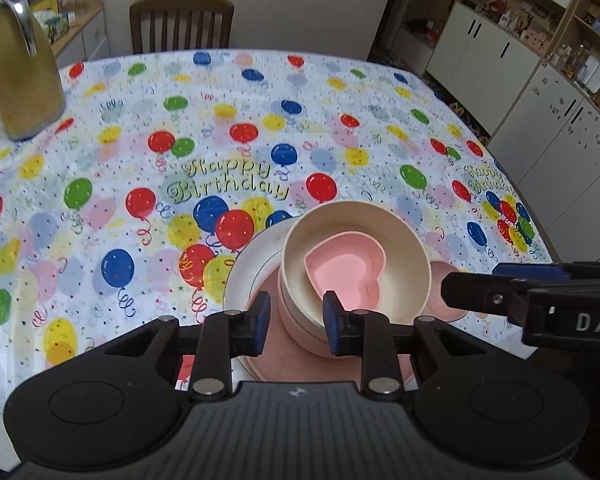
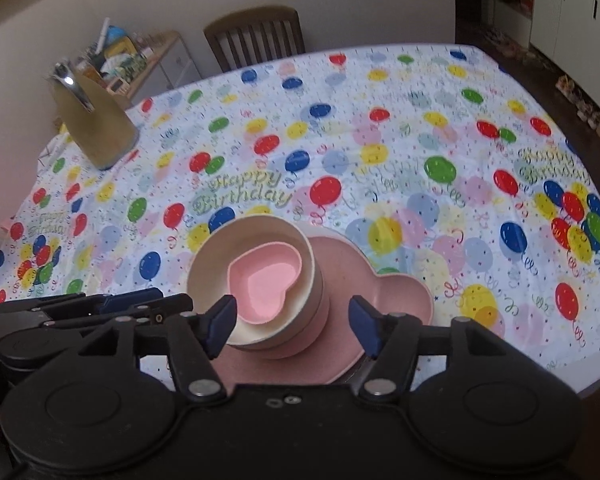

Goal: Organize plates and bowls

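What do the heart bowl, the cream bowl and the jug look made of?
Heart bowl: matte pink plastic, judging by its thin, even walls. Cream bowl: likely the same matte plastic, no glaze shine. Jug: dull tan body, material unclear; its handle looks like polished metal.

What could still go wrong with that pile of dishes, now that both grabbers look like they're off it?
1. The stack sits near the table's front edge; a bump from either open gripper could push it off.
2. The pink heart-shaped bowl lies off-centre in the cream bowl, so it might rattle or tip if nudged.
3. The left gripper and right gripper hover close together and could clip each other.
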